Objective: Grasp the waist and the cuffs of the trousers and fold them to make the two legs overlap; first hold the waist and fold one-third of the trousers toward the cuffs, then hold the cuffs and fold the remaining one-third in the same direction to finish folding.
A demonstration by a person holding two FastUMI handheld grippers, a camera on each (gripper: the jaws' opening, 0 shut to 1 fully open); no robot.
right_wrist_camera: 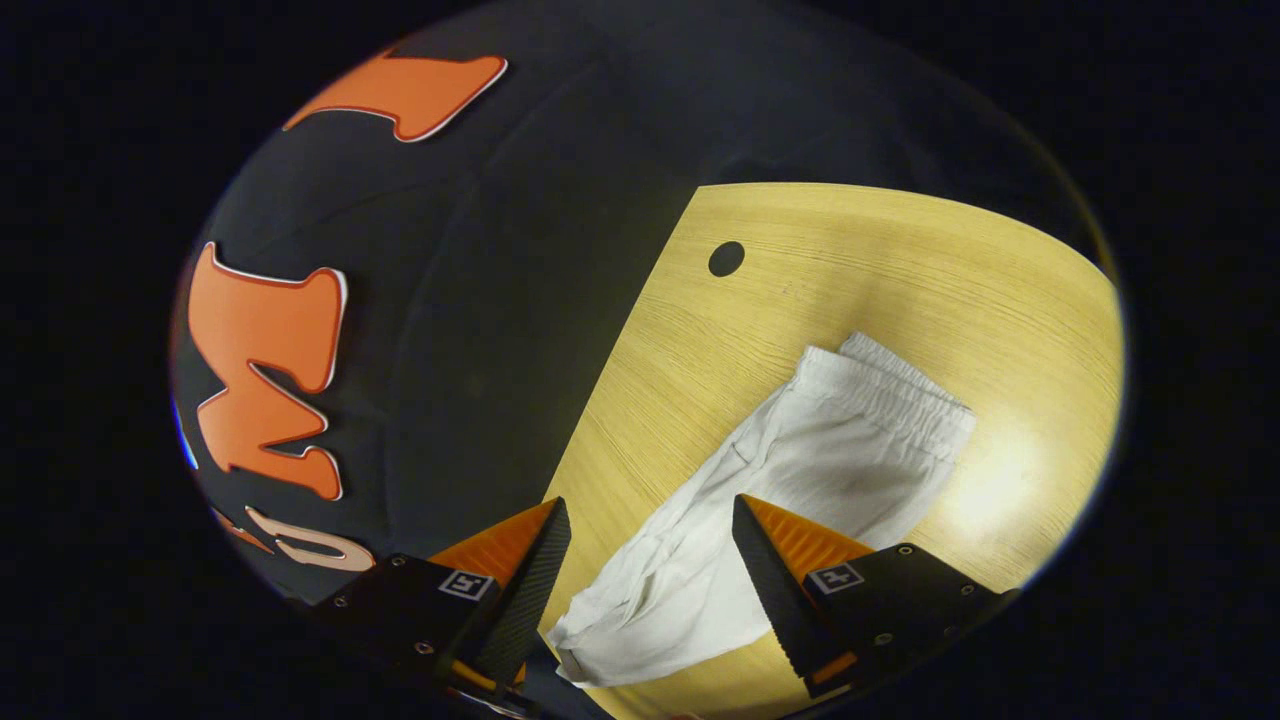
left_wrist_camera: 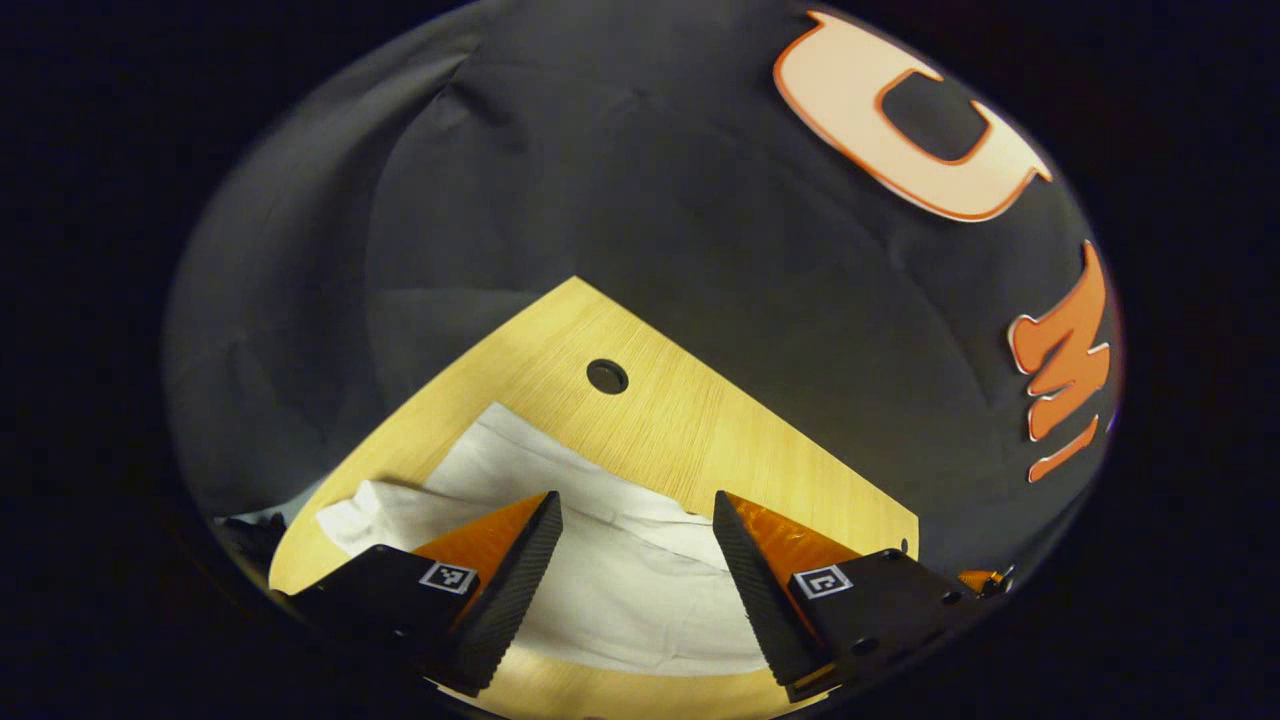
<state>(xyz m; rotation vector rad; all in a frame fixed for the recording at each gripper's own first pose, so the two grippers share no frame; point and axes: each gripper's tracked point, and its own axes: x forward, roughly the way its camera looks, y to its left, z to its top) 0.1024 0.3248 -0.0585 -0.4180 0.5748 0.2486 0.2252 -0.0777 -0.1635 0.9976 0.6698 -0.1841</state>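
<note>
Trousers lie flat on the wooden table so we can fold them. Our left gripper and right gripper hang spread wide, ready to grab.

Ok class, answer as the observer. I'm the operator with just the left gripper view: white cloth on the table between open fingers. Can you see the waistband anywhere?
Observer: Yes. In the right gripper view the trousers lie flat, with the gathered waistband at the far end.
Operator: And the other end?
Observer: It reaches the table edge, close to the right hand-held gripper.
Operator: Is that one holding anything?
Observer: No, its jaws stand open above the cloth, gripping nothing.
</note>
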